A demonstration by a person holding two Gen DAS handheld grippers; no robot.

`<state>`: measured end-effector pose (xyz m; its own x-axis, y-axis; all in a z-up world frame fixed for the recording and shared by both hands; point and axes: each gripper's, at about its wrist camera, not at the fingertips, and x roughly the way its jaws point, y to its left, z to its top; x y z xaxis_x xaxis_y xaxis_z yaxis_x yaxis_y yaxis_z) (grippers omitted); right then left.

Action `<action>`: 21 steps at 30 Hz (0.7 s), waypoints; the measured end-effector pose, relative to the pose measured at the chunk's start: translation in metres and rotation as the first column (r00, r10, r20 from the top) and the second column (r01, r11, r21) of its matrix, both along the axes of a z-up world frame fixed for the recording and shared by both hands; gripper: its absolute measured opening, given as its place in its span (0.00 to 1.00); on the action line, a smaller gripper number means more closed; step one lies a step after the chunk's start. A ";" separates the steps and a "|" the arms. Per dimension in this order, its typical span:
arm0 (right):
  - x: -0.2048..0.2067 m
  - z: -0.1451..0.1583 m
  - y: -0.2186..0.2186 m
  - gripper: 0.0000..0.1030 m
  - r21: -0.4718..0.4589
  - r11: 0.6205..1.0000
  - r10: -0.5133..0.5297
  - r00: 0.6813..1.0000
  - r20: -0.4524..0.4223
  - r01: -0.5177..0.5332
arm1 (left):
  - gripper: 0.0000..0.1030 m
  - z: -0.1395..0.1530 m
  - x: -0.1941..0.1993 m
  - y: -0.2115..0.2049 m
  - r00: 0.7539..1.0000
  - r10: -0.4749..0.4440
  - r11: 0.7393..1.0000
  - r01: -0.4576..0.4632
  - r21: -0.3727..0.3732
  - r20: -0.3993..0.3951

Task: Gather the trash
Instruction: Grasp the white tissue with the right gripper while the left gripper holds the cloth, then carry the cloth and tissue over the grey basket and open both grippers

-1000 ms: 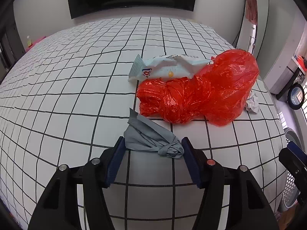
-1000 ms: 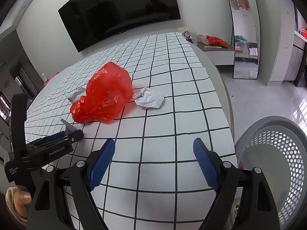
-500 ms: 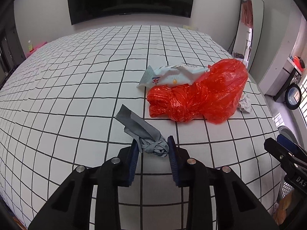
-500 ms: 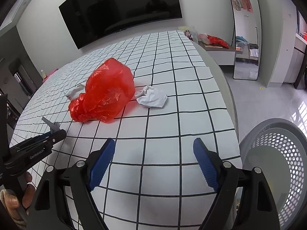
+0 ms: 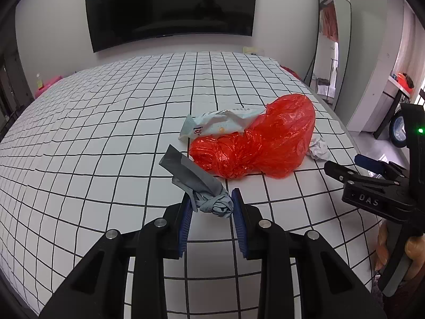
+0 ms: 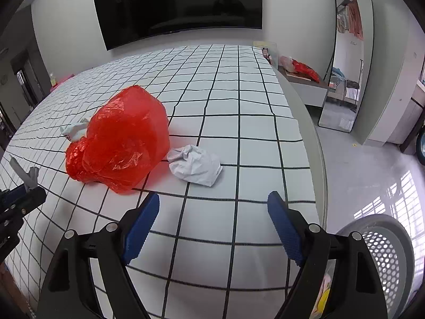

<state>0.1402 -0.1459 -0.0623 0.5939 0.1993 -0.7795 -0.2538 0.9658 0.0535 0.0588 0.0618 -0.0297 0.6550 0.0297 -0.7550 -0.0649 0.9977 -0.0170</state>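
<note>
My left hand-held gripper [image 5: 211, 207] pinches the grey rag [image 5: 198, 183] above the bed [image 5: 106, 133]. Red bag [image 6: 119, 143] and crumpled paper [image 6: 195, 164] lie near the bed's right edge. My right hand-held gripper [image 6: 213, 226] gapes empty.

Left wrist view: looks forward and down along its own fingers [image 5: 186, 218] from above the near edge of the grid-patterned bed [image 5: 106, 122], facing the wall TV [image 5: 170, 10]. Close range; fisheye bends the grid.

Right wrist view: same downward tilt, set near the bed's [image 6: 239, 101] right edge, so floor, mirror [image 6: 345, 58] and perforated basket [image 6: 387, 255] show.

Shared: red plastic bag [image 5: 260, 146] [image 6: 119, 141], crumpled white paper [image 5: 318, 150] [image 6: 196, 164], the TV [image 6: 178, 8]. Each view catches the other gripper at its margin.
</note>
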 end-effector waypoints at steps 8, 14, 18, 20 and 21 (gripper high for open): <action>0.023 -0.006 0.014 0.77 -0.074 0.997 0.033 0.999 0.000 -0.033 | 0.28 -0.001 0.001 0.000 1.000 -0.004 1.000 0.004 -0.007 -0.007; 0.030 -0.006 0.024 0.70 -0.100 0.994 0.052 0.999 0.007 -0.051 | 0.28 -0.002 0.002 0.001 1.000 -0.006 1.000 0.006 -0.012 -0.011; 0.031 -0.010 0.030 0.40 -0.140 0.988 0.069 0.998 -0.007 -0.069 | 0.28 -0.002 0.002 0.002 1.000 -0.007 1.000 0.007 -0.012 -0.011; 0.029 -0.010 0.031 0.37 -0.144 0.987 0.074 0.997 0.001 -0.073 | 0.28 -0.002 0.001 0.002 1.000 -0.007 1.000 0.007 -0.013 -0.011; 0.028 -0.009 0.031 0.34 -0.146 0.986 0.075 0.997 0.002 -0.074 | 0.28 -0.002 0.001 0.002 1.000 -0.008 1.000 0.008 -0.014 -0.011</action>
<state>0.1680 -0.1152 -0.0715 0.5873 0.1276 -0.7993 -0.3252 0.9415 -0.0887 0.0596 0.0633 -0.0314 0.6471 0.0143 -0.7623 -0.0574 0.9979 -0.0300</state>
